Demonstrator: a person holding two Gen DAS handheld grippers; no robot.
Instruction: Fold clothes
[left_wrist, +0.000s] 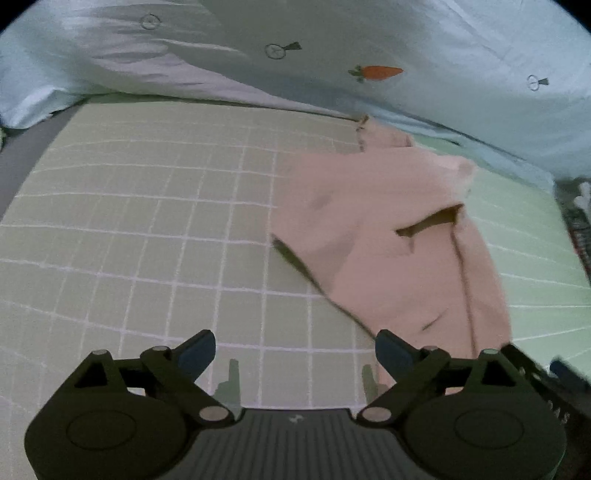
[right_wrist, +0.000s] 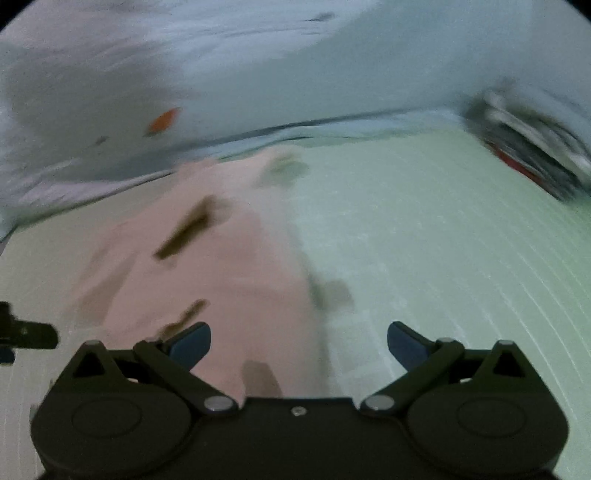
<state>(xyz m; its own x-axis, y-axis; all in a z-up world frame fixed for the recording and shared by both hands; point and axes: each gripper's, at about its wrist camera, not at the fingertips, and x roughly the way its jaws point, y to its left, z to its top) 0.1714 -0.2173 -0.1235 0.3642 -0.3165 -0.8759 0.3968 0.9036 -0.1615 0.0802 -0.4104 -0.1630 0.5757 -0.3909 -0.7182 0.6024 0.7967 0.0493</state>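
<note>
Gridded green bedsheet (left_wrist: 147, 221) bears a rumpled pink garment (left_wrist: 388, 240).

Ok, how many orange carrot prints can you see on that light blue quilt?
1. A single orange carrot on the light blue quilt, beyond the pink garment. More may be hidden in folds or out of frame.

Black hand-held gripper (left_wrist: 295, 349), blue fingertips (left_wrist: 197, 350)

Pink garment (left_wrist: 388, 236) lying partly folded, creased, flat on checked green sheet (left_wrist: 147, 221).
</note>
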